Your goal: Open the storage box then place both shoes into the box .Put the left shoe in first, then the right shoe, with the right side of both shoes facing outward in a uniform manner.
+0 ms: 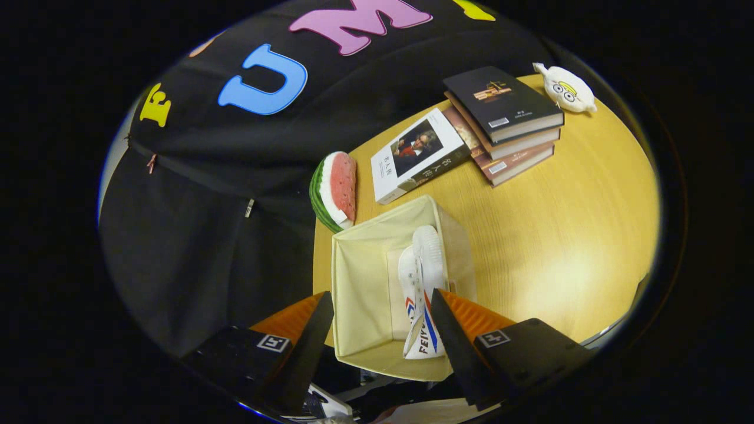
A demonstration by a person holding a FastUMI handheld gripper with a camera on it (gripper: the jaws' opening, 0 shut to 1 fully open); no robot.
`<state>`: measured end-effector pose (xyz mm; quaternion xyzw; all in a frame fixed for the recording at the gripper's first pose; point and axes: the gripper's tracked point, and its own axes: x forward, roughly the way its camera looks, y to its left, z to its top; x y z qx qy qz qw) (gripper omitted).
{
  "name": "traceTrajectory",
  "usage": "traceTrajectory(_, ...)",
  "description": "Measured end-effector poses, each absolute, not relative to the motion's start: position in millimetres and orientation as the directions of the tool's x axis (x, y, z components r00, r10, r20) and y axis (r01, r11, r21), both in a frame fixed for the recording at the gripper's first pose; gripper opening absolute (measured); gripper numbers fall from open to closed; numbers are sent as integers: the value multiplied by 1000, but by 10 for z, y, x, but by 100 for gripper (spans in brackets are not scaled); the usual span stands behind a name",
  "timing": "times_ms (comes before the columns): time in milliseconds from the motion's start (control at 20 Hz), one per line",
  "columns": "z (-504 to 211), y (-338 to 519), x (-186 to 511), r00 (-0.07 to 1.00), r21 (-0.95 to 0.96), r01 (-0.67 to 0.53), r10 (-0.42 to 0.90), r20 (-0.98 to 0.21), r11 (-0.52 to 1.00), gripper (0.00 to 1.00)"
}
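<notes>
Hovering over the open storage box (365,282) with the gripper (383,321), fingers spread wide and gripping nothing. Looking down into the cream fabric box sitting at the edge of the wooden table (565,235). Resting inside, against the box wall nearest the right finger: a white shoe (421,288) with red and blue stripes, lying on its side, striped side up, just beside that finger's tip. Lying beyond the box: a watermelon slice toy (337,189) at the table's edge, a white-covered book (417,154) next to it, a stack of books (503,123) farther on, and a small white plush toy (568,88) past the stack.
</notes>
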<state>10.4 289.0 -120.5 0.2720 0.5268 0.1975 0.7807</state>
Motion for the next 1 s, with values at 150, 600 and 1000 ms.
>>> traceTrajectory(150,-979,2574,228,480,587,-66,542,-690,807,99)
traceTrajectory(600,-38,1575,565,797,350,-205,363,-482,914,99)
traceTrajectory(1000,846,1119,720,941,138,-282,301,-154,950,99)
